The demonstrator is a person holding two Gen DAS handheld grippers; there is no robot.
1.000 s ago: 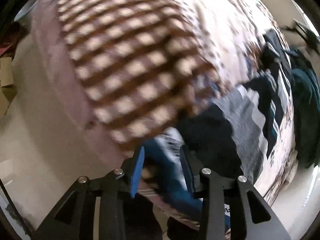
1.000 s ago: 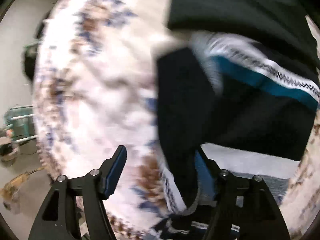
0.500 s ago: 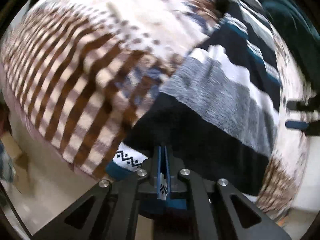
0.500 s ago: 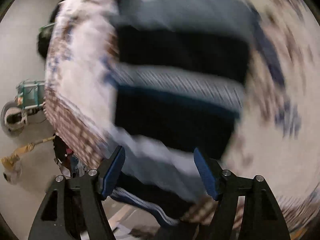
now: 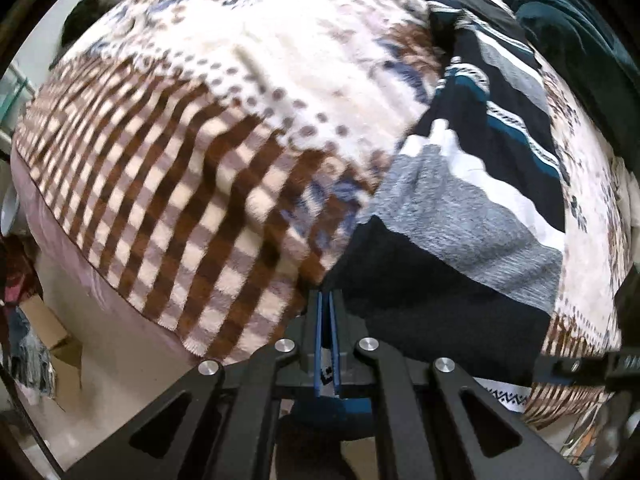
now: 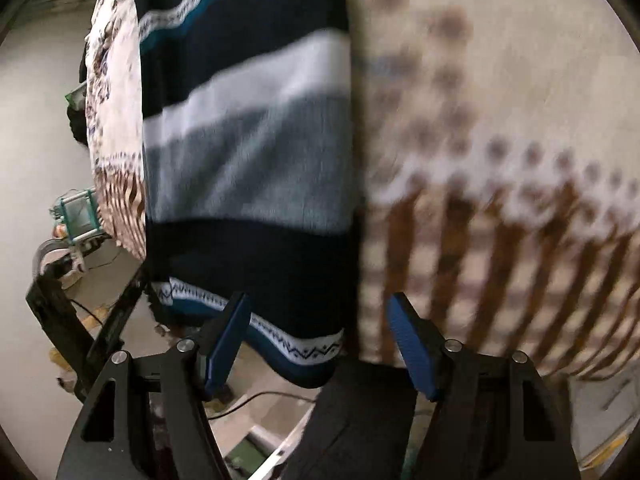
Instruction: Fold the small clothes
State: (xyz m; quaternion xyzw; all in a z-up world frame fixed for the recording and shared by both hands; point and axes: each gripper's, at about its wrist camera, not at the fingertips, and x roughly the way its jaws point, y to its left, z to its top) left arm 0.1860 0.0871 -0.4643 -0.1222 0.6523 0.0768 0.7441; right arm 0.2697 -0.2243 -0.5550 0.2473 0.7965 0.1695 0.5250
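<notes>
A striped sweater (image 5: 472,216) in navy, grey, white and teal lies spread on the patterned bed blanket (image 5: 208,128). My left gripper (image 5: 327,300) is shut on the sweater's near hem corner at the bed's edge. In the right wrist view the sweater (image 6: 248,152) runs away from me, its patterned hem (image 6: 304,350) hanging over the bed edge. My right gripper (image 6: 318,320) is open, its blue pads either side of the hem's right corner, not gripping it.
Dark teal clothing (image 5: 568,28) is piled at the far right of the bed. A cardboard box (image 5: 56,336) and clothes lie on the floor at left. A green cart (image 6: 78,216) and cables stand on the floor beyond the bed.
My left gripper closed on the sweater's hem corner and the sweater was pulled flat across the blanket. My right gripper swung round to the hem's other corner, still open.
</notes>
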